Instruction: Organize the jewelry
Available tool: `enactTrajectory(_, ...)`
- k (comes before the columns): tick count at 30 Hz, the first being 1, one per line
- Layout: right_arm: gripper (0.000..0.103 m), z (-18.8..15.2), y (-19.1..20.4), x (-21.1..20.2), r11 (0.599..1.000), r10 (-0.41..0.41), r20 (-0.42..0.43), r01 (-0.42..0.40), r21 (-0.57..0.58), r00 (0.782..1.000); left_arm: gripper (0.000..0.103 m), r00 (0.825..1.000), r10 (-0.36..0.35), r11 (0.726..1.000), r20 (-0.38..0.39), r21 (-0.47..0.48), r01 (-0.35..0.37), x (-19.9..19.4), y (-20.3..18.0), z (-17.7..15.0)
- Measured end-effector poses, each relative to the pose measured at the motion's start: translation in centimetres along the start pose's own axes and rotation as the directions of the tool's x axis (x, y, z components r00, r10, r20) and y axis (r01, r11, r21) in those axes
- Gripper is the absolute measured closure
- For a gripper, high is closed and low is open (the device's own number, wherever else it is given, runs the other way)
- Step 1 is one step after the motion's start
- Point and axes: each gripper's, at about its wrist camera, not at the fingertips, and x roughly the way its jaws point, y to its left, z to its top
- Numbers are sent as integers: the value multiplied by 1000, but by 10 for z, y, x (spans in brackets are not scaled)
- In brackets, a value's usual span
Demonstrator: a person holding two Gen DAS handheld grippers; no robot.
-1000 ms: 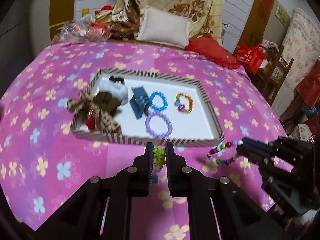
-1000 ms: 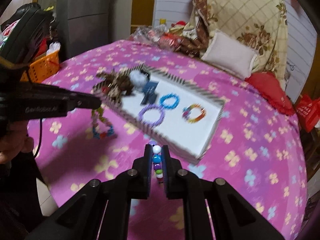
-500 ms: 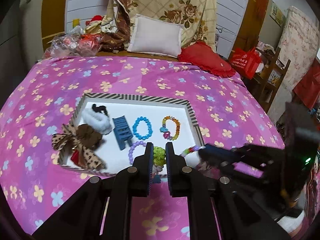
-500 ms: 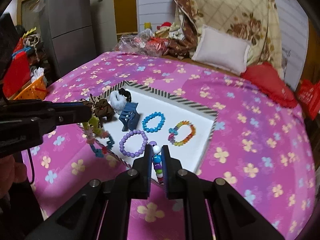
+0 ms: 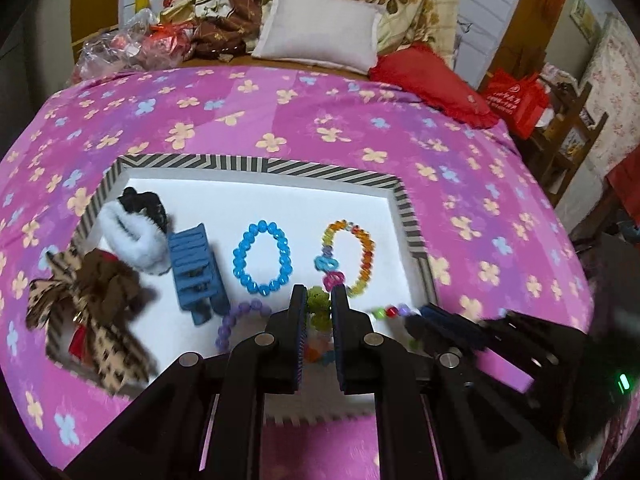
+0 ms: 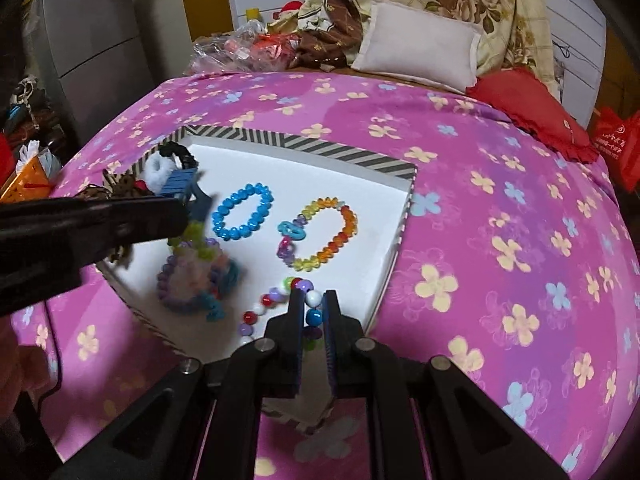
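Both grippers have swung in over the tray [image 5: 256, 165]: the left gripper [image 5: 319, 307] pinches a green-beaded bracelet [image 5: 318, 300] near 6 o'clock, and toward 4 o'clock the right gripper [image 6: 313, 309] pinches a mixed bead string [image 6: 276, 300]. Delivery is under way; next, I judge, lower and release onto bare white floor.
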Motion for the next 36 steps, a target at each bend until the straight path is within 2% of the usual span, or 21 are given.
enactTrajectory(3,91,-2,-1,1,1000,-13,6,13,-4,1000,89,999,27,1000,-22,-13,-27,19,3,5)
enactTrajectory(7,70,-7,-2,-5,1000,-2,25,1,21,1000,89,998,43,999,-47,-27,-44,34,7,4)
enactTrajectory(12,67,-13,-4,-17,998,27,53,-30,50,998,89,998,6,998,-59,-63,-9,40,12,4)
enactTrajectory(14,65,-16,-3,-21,998,31,56,-34,55,998,81,998,0,998,-69,-60,-4,40,11,4)
enactTrajectory(15,64,-18,-3,-23,998,30,57,-33,59,998,73,997,-3,998,-72,-59,-1,38,11,3)
enactTrajectory(16,63,-20,-3,-24,997,31,57,-34,64,998,70,997,-5,998,-71,-61,1,37,11,2)
enactTrajectory(22,58,-34,-2,-32,993,40,59,-46,110,997,70,999,8,999,-34,-41,-9,12,9,-6)
enactTrajectory(27,51,-44,3,-43,986,40,82,-53,155,996,70,998,61,998,9,-24,-61,-13,13,-23)
enactTrajectory(31,46,-49,8,-50,982,34,93,-50,183,995,70,990,125,992,70,6,-125,-35,15,-41)
enactTrajectory(36,41,-55,13,-57,974,24,100,-46,220,995,70,983,152,988,102,-2,-152,-57,21,-59)
